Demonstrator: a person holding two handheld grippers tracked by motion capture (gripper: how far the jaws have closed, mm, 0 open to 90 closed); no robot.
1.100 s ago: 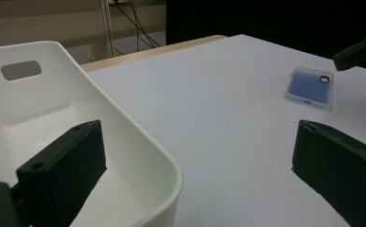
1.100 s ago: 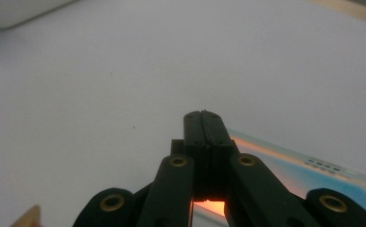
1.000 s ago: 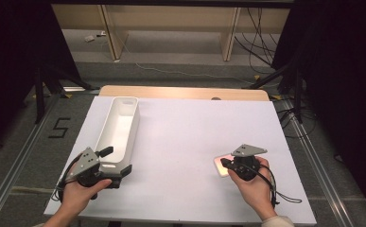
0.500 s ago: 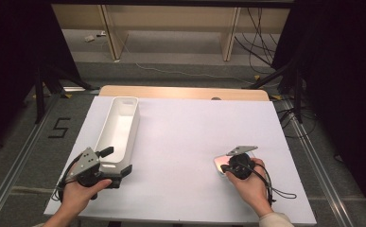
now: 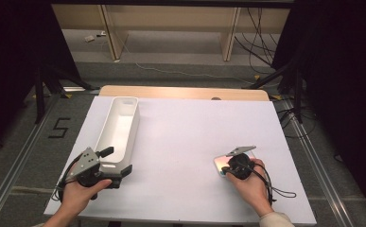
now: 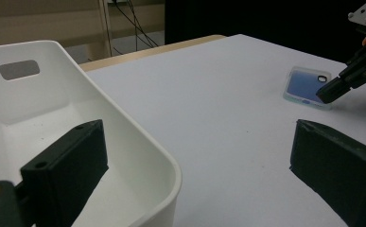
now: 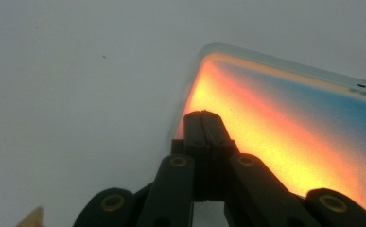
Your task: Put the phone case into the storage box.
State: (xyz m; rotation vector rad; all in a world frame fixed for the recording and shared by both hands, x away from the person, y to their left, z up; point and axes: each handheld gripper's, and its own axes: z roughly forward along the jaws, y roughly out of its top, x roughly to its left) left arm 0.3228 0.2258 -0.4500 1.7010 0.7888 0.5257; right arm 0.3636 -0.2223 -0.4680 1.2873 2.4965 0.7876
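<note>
A phone [image 5: 220,163] in a clear case lies flat on the white table at the right; its glossy face reflects orange and blue [image 7: 284,118]. My right gripper [image 5: 228,168] is shut with nothing between its jaws, and its joined tip [image 7: 202,116] rests on the phone's surface close to one edge. The left gripper view shows that tip [image 6: 329,92] on the phone [image 6: 303,85]. My left gripper [image 5: 118,161] is open, its jaws [image 6: 197,135] straddling the near corner of a long white tray [image 5: 124,100], one jaw inside it and one outside.
The tray [image 6: 29,94] is empty and has a handle slot in its far end. It runs front to back on the left of the white table [image 5: 195,132]. Beyond the table are a wooden strip, shelving legs and floor cables.
My right gripper has tipped downward and shifted slightly nearer, bringing its tip onto the phone. The left gripper and the tray have stayed put.
</note>
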